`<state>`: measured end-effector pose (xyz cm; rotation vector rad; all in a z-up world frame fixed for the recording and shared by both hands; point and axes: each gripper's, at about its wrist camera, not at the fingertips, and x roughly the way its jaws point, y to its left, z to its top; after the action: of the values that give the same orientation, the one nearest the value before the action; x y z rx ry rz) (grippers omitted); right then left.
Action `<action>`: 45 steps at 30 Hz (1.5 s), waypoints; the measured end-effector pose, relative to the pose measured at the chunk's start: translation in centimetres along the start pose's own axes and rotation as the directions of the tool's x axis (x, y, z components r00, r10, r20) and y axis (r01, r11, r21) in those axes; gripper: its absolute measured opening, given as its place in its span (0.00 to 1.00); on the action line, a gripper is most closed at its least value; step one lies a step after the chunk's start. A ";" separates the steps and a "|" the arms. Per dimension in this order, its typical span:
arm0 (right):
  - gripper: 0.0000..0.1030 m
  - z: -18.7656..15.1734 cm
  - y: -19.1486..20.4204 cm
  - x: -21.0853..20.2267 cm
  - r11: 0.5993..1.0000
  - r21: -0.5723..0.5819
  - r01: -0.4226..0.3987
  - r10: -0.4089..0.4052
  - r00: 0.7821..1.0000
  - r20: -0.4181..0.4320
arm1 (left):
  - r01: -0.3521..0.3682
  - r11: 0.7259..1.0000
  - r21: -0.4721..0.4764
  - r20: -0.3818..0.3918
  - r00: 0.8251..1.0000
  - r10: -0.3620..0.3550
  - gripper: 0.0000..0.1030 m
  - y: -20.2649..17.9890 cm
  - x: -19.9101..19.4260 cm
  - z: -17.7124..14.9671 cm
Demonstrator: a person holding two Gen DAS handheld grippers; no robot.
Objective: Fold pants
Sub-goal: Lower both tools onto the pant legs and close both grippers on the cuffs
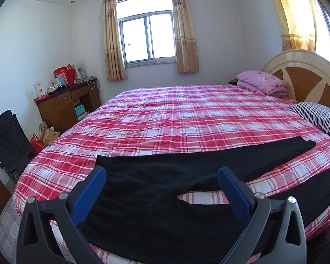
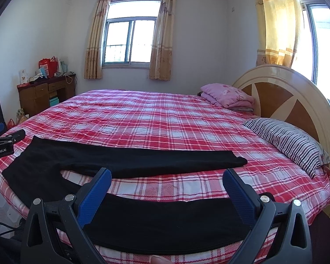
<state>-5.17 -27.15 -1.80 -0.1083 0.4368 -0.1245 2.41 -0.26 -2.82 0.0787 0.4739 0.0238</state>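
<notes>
Pants (image 1: 156,189) flat below open left hand-held gripper (image 1: 161,176).

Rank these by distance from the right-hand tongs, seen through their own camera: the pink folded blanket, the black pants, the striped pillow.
From the right tongs:
1. Black pants, directly under them at the bed's near edge.
2. Striped pillow, right side, near the headboard.
3. Pink folded blanket, farther back, against the headboard.

a bed (image 2: 165,118) with a red plaid sheet fills the room. at 3 o'clock a striped pillow (image 2: 288,140) lies by the wooden headboard (image 2: 281,92), with a folded pink quilt (image 2: 226,94) at 1 o'clock. a curtained window (image 2: 129,41) sits at 12 o'clock. at 10 o'clock a wooden desk (image 2: 39,94) carries a red bag (image 2: 47,66) on its surface.
</notes>
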 end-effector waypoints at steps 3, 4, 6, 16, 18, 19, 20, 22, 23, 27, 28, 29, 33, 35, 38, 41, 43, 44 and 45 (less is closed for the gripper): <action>0.99 -0.6 -0.1 1.6 1.000 -0.017 -0.014 0.013 0.999 -0.030 | -0.008 0.999 0.041 0.001 1.000 0.008 1.00 0.2 1.7 -0.3; 0.99 -0.9 -0.3 2.3 0.999 -0.026 -0.023 0.022 0.999 -0.041 | -0.009 0.997 0.071 -0.005 1.000 0.009 1.00 0.6 2.9 -0.3; 0.99 -1.5 -0.7 3.9 0.999 -0.030 -0.033 0.030 0.997 -0.077 | -0.033 0.994 0.103 -0.021 0.999 0.035 1.00 2.1 5.2 -0.3; 0.99 -1.6 -4.7 10.6 0.998 0.066 -0.018 0.030 0.981 -0.189 | -0.147 0.975 0.166 -0.183 0.967 0.177 1.00 12.7 18.3 1.1; 0.99 -1.4 -5.2 11.8 0.998 0.067 -0.019 0.033 0.977 -0.212 | -0.112 0.982 0.154 -0.224 0.964 0.145 0.99 13.7 20.0 1.0; 0.99 -1.4 -5.3 12.1 0.998 0.066 -0.018 0.032 0.975 -0.219 | -0.099 0.985 0.140 -0.242 0.961 0.131 0.94 14.2 20.7 0.9; 0.99 -1.3 -5.5 12.6 0.998 0.065 -0.017 0.031 0.974 -0.226 | -0.086 0.988 0.125 -0.266 0.957 0.117 0.92 14.7 21.5 0.8; 0.98 -1.0 -6.1 13.5 0.998 0.067 -0.013 0.029 0.970 -0.242 | -0.052 0.995 0.089 -0.313 0.947 0.077 0.90 15.4 23.1 0.5; 0.98 -0.9 -6.3 13.9 0.998 0.069 -0.010 0.027 0.969 -0.247 | -0.038 0.996 0.078 -0.327 0.943 0.062 0.86 15.8 23.8 0.3; 0.96 -0.6 -7.4 15.4 0.997 0.072 0.011 0.009 0.964 -0.265 | -0.009 0.999 0.039 -0.382 0.924 0.024 0.69 17.4 26.1 -0.3; 0.95 -0.5 -7.7 15.7 0.997 0.072 0.017 0.003 0.963 -0.268 | 0.005 1.000 0.021 -0.393 0.920 0.003 0.62 17.7 26.5 -0.4; 0.95 -0.4 -7.9 16.1 0.997 0.073 0.025 -0.004 0.962 -0.272 | 0.014 1.000 0.012 -0.401 0.916 -0.009 0.60 17.9 26.8 -0.4; 0.93 -0.3 -8.7 17.7 0.996 0.079 0.043 -0.017 0.954 -0.298 | 0.040 0.999 -0.005 -0.422 0.906 -0.039 0.60 18.0 28.1 -0.7; 0.87 -0.4 -9.1 18.4 0.995 0.086 0.041 -0.012 0.948 -0.317 | 0.053 0.998 -0.017 -0.434 0.899 -0.055 0.53 18.0 28.7 -1.0; 0.80 -0.3 -9.6 19.3 0.996 0.082 0.040 -0.009 0.939 -0.343 | 0.075 0.996 -0.043 -0.457 0.885 -0.087 0.48 18.2 29.6 -1.4; 0.78 -0.1 -10.9 19.8 0.994 0.090 0.056 -0.021 0.936 -0.350 | 0.096 0.994 -0.053 -0.463 0.879 -0.110 0.45 18.3 29.7 -1.4; 0.73 0.3 -11.9 20.2 0.993 0.094 0.071 -0.033 0.935 -0.353 | 0.106 0.993 -0.051 -0.469 0.875 -0.118 0.44 18.3 29.8 -1.2; 0.72 0.5 -12.5 20.3 0.992 0.094 0.081 -0.042 0.935 -0.353 | 0.116 0.992 -0.056 -0.470 0.873 -0.129 0.42 18.5 29.8 -1.2; 0.71 0.7 -13.3 20.5 0.991 0.099 0.093 -0.053 0.934 -0.352 | 0.123 0.991 -0.060 -0.472 0.871 -0.137 0.40 18.5 29.8 -1.1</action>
<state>12.29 -43.17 -7.88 0.0115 0.7806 -0.2441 28.30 19.52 -15.86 0.0111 0.9726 -0.0858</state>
